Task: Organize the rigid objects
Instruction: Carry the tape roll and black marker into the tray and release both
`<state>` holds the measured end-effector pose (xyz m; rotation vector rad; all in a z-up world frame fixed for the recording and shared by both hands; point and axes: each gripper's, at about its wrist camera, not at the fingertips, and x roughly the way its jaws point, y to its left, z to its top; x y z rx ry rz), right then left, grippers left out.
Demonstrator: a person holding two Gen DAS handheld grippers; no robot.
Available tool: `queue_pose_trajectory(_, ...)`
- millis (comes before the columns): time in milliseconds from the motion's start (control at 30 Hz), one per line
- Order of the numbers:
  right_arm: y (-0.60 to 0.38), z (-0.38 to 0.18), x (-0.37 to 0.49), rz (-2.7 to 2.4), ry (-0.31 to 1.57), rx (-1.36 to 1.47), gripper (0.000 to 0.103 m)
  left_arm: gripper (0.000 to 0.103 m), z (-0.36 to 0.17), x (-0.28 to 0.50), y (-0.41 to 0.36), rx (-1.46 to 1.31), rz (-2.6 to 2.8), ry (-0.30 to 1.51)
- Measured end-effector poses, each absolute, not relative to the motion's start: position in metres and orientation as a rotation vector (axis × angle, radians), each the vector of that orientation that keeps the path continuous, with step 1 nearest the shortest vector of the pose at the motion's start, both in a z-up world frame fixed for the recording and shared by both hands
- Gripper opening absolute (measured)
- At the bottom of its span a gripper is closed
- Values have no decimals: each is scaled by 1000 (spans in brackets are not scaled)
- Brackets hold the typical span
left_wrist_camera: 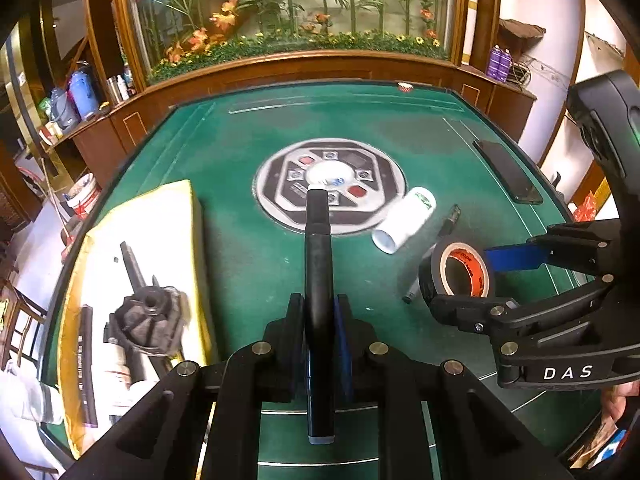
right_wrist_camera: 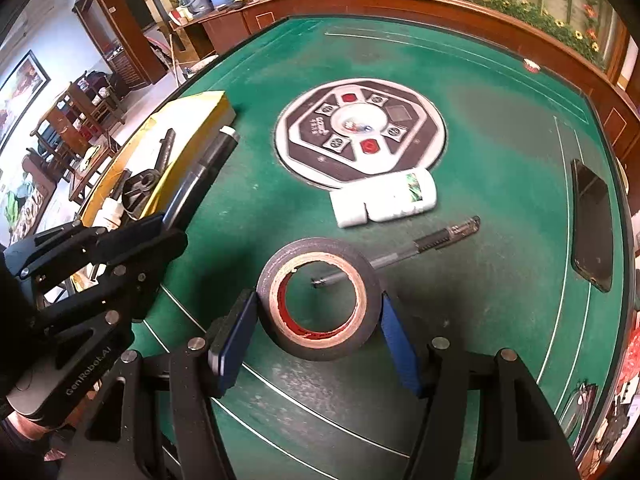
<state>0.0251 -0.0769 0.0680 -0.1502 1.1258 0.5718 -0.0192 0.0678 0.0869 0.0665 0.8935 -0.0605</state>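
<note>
Tape roll, glossy black ring with a red core, lies flat on the green felt counter, between the right tool's spread pads, not yet gripped. Left tool is clamped on a black marker, long axis pointing far; yellow tray left of it. Pen, white bottle beyond the tape.

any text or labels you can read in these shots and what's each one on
"DAS": white letters on the body of the right gripper, seen from the left wrist view.
"GenRobot.AI": on the body of the left gripper, seen from the right wrist view.
Orange print inside the core of the black tape roll: too blurred to read.
Green-and-white label on the white plastic bottle: too small to read.
Markings on the round centre panel: unreadable.
</note>
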Motion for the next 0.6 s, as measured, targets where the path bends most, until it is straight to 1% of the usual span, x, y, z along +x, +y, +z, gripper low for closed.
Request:
queue_pose_trajectory(300, -46, 79, 15, 616, 1102, -195, 62, 15, 99, -33, 97, 34, -6, 862)
queue_pose_trajectory(600, 4, 98, -1, 676, 1036, -294, 62, 15, 106, -52, 141, -12, 71, 839)
